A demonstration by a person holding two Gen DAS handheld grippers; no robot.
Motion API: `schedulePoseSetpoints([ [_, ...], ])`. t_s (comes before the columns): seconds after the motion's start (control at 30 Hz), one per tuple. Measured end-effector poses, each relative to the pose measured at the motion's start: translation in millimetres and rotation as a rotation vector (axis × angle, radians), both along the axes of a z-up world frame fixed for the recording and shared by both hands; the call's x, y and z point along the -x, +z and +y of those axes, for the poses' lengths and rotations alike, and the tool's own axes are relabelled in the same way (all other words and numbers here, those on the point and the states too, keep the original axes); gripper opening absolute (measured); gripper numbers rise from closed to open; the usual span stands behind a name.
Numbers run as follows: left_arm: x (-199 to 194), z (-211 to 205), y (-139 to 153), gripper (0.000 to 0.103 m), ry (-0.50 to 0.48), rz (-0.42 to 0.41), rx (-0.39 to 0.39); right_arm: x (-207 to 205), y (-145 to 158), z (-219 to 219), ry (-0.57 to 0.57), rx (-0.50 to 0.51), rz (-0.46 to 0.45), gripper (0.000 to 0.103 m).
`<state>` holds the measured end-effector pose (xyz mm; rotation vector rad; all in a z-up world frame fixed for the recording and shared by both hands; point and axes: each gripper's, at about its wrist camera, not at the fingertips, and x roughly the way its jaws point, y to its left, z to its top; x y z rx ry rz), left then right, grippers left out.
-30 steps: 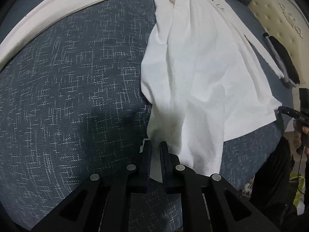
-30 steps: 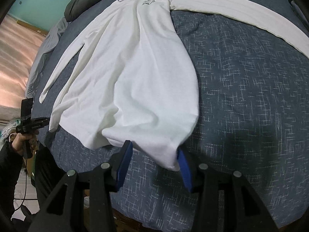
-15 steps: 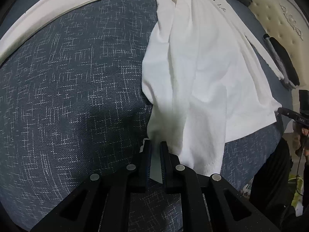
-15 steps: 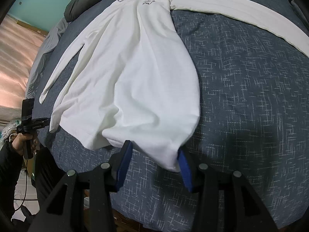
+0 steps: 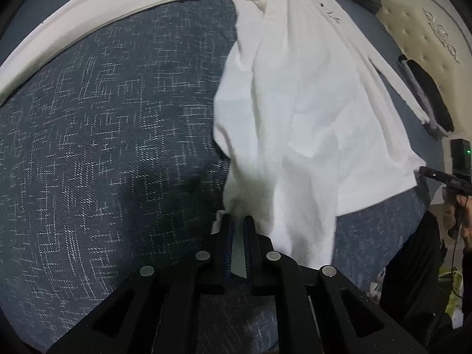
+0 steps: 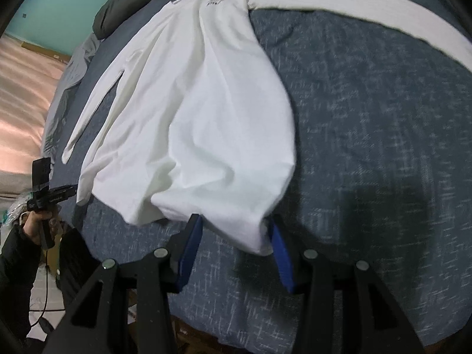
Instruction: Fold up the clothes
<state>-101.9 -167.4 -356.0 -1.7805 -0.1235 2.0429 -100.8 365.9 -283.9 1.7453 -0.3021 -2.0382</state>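
Since a second earlier, the left claw (image 5: 238, 219) had pressed together on the white shirt's (image 5: 309, 112) hem corner, lifting it off the bed (image 5: 103, 147). Right claw (image 6: 234, 230) straddled the opposite corner, spread, probably readying a matching pinch.

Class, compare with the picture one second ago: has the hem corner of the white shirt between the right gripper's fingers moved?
No. In the right wrist view the white shirt hem corner sits at the same spot against the blue bedspread, between the open right gripper fingers.
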Motion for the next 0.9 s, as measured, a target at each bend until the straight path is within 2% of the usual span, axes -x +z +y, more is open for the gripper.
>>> schedulePoseSetpoints([
  [0.03,-1.0,0.2,2.7,0.001,-0.006,0.004,-0.004,-1.5,0.6,-1.3,0.012,-0.003,0.008,0.035],
  [0.1,-3.8,-0.2,11.3,0.0,-0.017,0.022,-0.024,-3.7,3.9,-3.0,0.03,-0.004,0.025,0.018],
  [0.13,-5.4,-0.9,16.1,0.0,-0.022,0.031,-0.03,-4.3,7.5,-3.6,0.038,-0.001,0.036,0.012],
  [0.2,-8.6,-2.3,25.7,0.0,-0.032,0.049,-0.04,-5.0,17.9,-4.4,0.055,0.007,0.062,0.007],
  [0.37,-16.8,-12.9,54.4,0.0,-0.049,0.098,-0.029,-7.7,50.7,-1.9,0.087,0.028,0.133,0.005],
  [0.43,-15.4,-8.6,57.4,0.0,-0.054,0.112,-0.012,-7.7,62.7,0.6,0.089,0.033,0.156,0.005],
  [0.5,-10.0,7.0,49.2,0.0,-0.065,0.111,0.012,-7.5,69.6,2.5,0.086,0.028,0.169,0.005],
  [0.57,-3.3,11.6,46.5,0.0,-0.071,0.074,0.017,-7.6,71.3,3.5,0.077,0.024,0.171,0.005],
  [0.67,-2.7,19.9,26.5,0.002,-0.089,0.04,0.064,-11.0,70.2,5.1,0.07,0.021,0.167,0.004],
  [0.8,2.5,18.2,7.8,0.018,-0.095,0.014,0.093,-15.8,66.9,10.0,0.069,0.012,0.155,0.004],
  [0.9,9.0,17.4,0.6,0.02,-0.094,0.022,0.114,-16.1,64.8,15.1,0.056,0.012,0.149,0.004],
])
